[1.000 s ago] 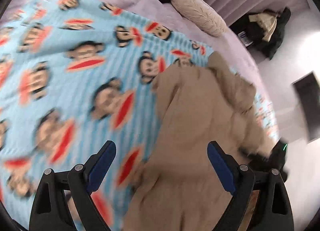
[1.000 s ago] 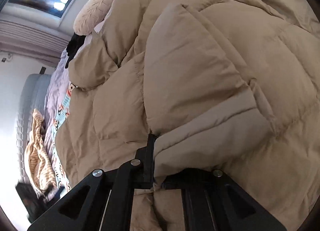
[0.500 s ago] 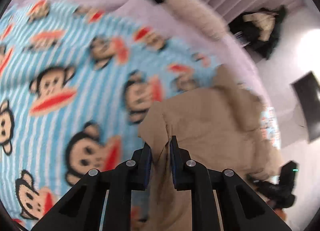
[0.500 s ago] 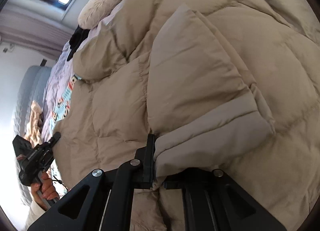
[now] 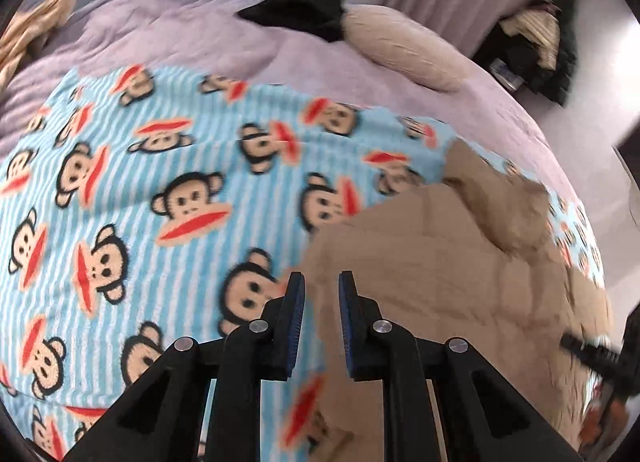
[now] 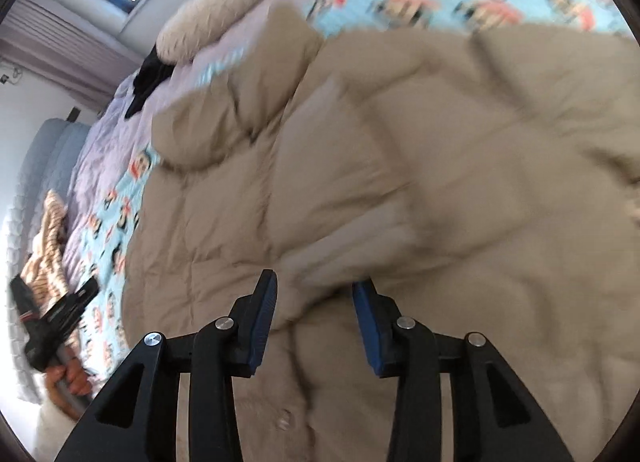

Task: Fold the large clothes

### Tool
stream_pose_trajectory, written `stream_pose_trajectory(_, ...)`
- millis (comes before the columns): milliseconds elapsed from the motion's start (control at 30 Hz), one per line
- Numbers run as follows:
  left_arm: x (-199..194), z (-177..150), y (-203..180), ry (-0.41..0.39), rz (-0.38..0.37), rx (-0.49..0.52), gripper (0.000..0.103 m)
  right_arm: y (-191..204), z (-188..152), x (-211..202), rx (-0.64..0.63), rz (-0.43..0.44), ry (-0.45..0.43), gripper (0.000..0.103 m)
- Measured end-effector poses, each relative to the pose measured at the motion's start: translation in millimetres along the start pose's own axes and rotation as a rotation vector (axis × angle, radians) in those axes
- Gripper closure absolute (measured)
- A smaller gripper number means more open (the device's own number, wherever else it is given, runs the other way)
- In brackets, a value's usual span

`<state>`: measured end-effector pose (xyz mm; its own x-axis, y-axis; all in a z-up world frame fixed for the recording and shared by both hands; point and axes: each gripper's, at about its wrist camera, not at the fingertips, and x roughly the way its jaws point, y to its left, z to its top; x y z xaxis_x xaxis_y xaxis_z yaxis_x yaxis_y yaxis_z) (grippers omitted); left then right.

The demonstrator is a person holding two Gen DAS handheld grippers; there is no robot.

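Observation:
A large tan puffer coat (image 6: 400,165) lies spread on a blue striped monkey-print blanket (image 5: 132,189); it also shows at the right of the left wrist view (image 5: 440,262). My left gripper (image 5: 321,290) hovers over the coat's left edge, its jaws a narrow gap apart and holding nothing. My right gripper (image 6: 315,288) is open just above the coat's folded sleeve cuff (image 6: 360,229), which lies free on the coat body.
The blanket lies on a lilac bedspread (image 5: 180,33). A cream pillow (image 5: 404,47) and a black garment (image 5: 300,13) lie at the bed's head. A striped cloth (image 6: 48,238) lies on the far side. Dark clothes (image 5: 540,37) are piled beside the bed.
My left gripper, shut on the coat's edge half a second ago, has opened slightly and let it go. My right gripper has opened and released the sleeve cuff.

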<state>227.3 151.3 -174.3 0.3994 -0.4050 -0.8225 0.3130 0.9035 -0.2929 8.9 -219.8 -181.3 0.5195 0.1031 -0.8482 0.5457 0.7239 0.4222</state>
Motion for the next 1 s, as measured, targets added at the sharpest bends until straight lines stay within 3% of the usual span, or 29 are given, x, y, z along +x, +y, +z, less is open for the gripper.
stream_pose_trajectory(100, 16, -13, -30, 0.052, -0.024, 0.062, 0.084, 0, 7, -19, -0.013, -0.026, -0.073, 0.065)
stream_pose_trajectory(233, 48, -42, -46, 0.120, 0.026, 0.094, 0.084, 9, 25, -8, -0.049, -0.040, -0.094, 0.068)
stream_pose_trajectory(333, 68, -57, -45, 0.138, 0.107, 0.127, 0.084, 8, 26, 21, -0.079, -0.123, -0.019, 0.079)
stream_pose_trajectory(400, 69, -58, -45, 0.134, 0.111, 0.128, 0.084, -5, 16, 40, -0.066, -0.144, 0.050, 0.085)
stream_pose_trajectory(533, 58, -54, -47, 0.140, 0.138, 0.131, 0.084, -7, 5, 29, -0.109, -0.159, 0.034, 0.086)
stream_pose_trajectory(700, 29, -53, -59, 0.112, 0.137, 0.152, 0.084, -12, -5, -1, -0.063, -0.135, 0.043, 0.081)
stream_pose_trajectory(833, 6, -59, -72, 0.094, 0.139, 0.171, 0.084, -22, -23, -19, 0.034, -0.082, 0.061, 0.051)
stream_pose_trajectory(933, -3, -65, -79, 0.102, 0.131, 0.180, 0.084, -26, -38, -28, 0.091, -0.051, 0.068, 0.048)
stream_pose_trajectory(967, -5, -66, -80, 0.105, 0.130, 0.183, 0.079, -26, -42, -30, 0.107, -0.044, 0.071, 0.045)
stream_pose_trajectory(1000, -6, -68, -81, 0.107, 0.129, 0.183, 0.042, -26, -47, -32, 0.116, -0.041, 0.070, 0.045)
